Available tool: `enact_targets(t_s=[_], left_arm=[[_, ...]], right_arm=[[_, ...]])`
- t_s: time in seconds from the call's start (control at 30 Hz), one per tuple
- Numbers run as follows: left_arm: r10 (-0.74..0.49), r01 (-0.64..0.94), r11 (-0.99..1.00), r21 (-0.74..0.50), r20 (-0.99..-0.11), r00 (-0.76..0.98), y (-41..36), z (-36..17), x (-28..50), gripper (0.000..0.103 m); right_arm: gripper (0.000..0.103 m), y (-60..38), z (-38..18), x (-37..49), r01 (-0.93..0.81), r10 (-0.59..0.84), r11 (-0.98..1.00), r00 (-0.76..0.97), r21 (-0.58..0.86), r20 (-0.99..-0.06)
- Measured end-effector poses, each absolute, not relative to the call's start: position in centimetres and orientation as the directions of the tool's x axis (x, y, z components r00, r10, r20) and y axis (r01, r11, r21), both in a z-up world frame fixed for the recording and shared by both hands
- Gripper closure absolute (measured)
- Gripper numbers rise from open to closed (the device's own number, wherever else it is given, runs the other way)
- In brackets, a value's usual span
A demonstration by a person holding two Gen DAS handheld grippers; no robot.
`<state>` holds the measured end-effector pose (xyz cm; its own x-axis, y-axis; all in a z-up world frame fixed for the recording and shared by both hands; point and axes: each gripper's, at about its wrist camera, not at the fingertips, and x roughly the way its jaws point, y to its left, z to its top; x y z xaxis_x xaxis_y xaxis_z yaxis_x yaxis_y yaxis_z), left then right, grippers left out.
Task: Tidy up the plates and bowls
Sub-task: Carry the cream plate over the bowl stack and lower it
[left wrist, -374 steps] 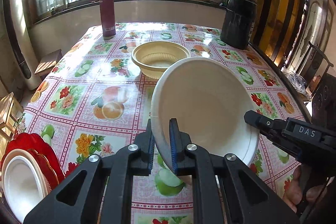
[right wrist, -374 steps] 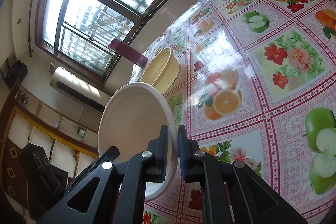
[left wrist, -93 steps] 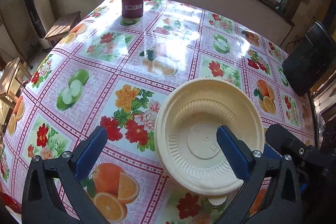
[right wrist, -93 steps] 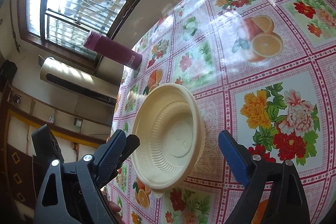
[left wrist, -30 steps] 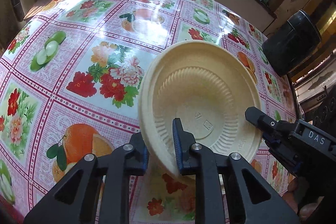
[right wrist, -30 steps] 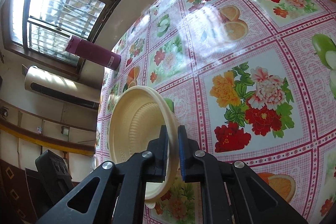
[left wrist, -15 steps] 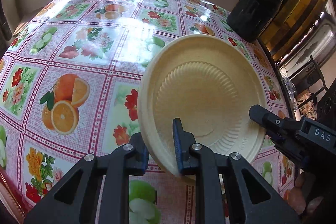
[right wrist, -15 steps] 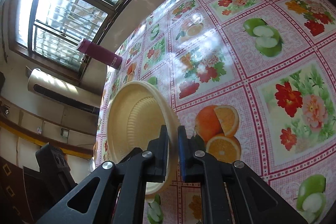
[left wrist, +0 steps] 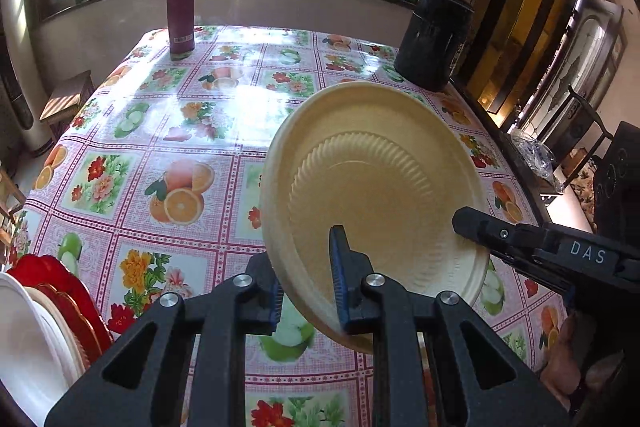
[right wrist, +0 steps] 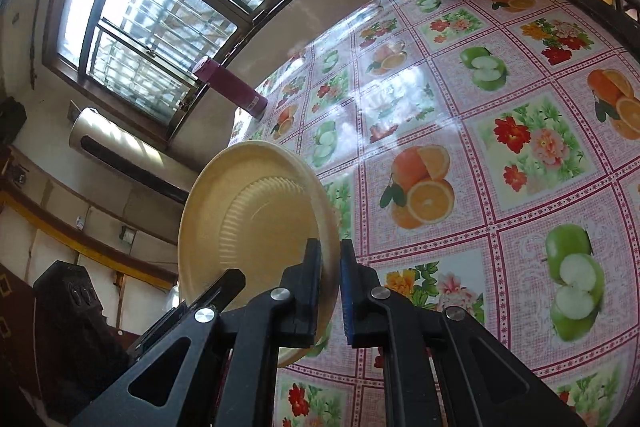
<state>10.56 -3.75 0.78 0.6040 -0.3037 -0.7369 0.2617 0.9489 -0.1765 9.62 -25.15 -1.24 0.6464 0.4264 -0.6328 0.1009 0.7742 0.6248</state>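
Fruit-print tablecloth point(left wrist: 180, 131) below me: left gripper point(left wrist: 306, 293) and right gripper point(right wrist: 330, 291) both pinch the cream bowl point(left wrist: 372, 187) by its rim, airborne and tilted. Carrying step; next, the stacked plates point(left wrist: 48, 311) at left, I'd say.

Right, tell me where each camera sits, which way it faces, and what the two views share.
Left wrist: sits on the left gripper, faces along the table towards the window; its fingers pinch the yellow bowl, and the right gripper's tip comes in from the right.
Right wrist: sits on the right gripper, view tilted, faces across the table at the window; its fingers clamp the bowl's rim.
Shared: bowl, purple bottle, black bin.
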Motion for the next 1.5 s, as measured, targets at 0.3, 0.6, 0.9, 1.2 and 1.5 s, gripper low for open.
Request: enact_targets(t_s=[0.3,0.6,0.9,1.2,1.5], left_arm=[[-0.183,0.132,0.983,-0.126,-0.643,0.744,6.2,6.0,5.3,0.084],[0.005,-0.055,0.996,-0.065,-0.602,0.798,15.8,6.9,0.7,0.082],[0.062,-0.133,0.989,-0.062,-0.647,0.760,19.0,2.6,-0.3,0.082],[0.083,-0.164,0.985,-0.045,-0.712,0.697,19.5,-2.3,0.7,0.082],[0.100,-0.157,0.987,-0.016,-0.706,0.701,19.5,-2.8,1.0,0.082]], right_arm=[[0.094,-14.1,4.8,8.1,-0.145,0.543,0.786,0.626,0.601,-0.559],[0.094,-1.8,7.1,7.4,-0.367,0.687,0.719,0.507,0.590,-0.521],[0.093,3.7,3.6,6.7,-0.410,0.676,0.736,0.420,0.539,-0.605],[0.091,5.4,-1.4,7.4,-0.383,0.593,0.801,0.398,0.460,-0.700],[0.089,5.6,-2.7,7.8,-0.378,0.562,0.821,0.405,0.427,-0.722]])
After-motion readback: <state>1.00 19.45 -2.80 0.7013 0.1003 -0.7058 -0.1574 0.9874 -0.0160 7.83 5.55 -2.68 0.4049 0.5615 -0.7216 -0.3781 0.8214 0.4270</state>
